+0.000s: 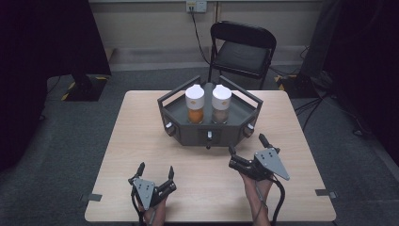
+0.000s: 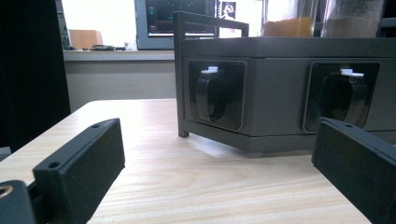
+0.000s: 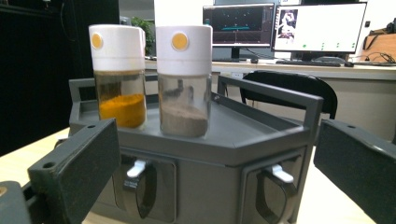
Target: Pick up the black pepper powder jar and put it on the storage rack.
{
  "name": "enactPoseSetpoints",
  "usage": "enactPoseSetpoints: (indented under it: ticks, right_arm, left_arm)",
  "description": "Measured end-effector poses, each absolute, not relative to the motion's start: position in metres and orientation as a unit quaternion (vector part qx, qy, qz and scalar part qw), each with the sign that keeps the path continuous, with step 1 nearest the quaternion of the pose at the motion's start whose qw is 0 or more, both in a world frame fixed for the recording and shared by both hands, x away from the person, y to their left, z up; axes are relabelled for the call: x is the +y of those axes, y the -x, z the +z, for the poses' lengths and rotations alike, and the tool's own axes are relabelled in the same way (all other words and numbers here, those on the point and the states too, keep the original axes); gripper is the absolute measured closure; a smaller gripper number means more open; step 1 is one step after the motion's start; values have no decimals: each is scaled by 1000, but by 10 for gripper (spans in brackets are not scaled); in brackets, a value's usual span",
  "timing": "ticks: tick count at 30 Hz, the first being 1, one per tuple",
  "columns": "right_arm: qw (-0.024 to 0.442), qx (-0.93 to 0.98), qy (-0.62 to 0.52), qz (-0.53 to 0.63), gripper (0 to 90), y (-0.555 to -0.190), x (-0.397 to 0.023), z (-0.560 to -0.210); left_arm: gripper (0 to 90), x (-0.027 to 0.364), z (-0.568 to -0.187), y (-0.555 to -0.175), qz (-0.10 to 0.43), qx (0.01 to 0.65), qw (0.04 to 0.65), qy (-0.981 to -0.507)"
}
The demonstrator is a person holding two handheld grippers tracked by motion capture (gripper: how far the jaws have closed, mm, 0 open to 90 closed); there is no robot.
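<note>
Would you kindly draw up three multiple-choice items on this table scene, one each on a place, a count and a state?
1. Where do the two spice jars stand?
A. On top of the grey rack
B. On the bare table beside the rack
C. On the folding chair

2. How many knobs show on the rack's front faces in the high view?
A. One
B. Three
C. Five

3. How do the two grippers stand?
A. Both shut on jars
B. Left open, right shut on a knob
C. Both open, holding nothing

Key: 1 A, the orange-powder jar and the brown-powder jar stand side by side on the rack. 2 B, a left knob, a middle knob and a right knob show. 3 C, the left gripper and the right gripper have spread jaws over the table, short of the rack.
</note>
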State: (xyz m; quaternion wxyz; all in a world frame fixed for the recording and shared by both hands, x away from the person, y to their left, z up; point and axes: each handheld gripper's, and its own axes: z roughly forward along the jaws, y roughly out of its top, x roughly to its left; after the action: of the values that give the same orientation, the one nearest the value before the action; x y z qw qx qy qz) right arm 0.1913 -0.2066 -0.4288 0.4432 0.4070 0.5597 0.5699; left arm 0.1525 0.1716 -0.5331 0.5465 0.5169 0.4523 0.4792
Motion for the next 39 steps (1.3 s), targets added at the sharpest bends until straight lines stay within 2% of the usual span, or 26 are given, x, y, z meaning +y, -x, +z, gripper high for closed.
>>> enactPoseSetpoints:
  ticks: [39]
  right_arm:
    - [455,544,-433,556,0,-162,-218,-488]
  left_arm:
    - [20,172,-533,-153,478,452,547,-518]
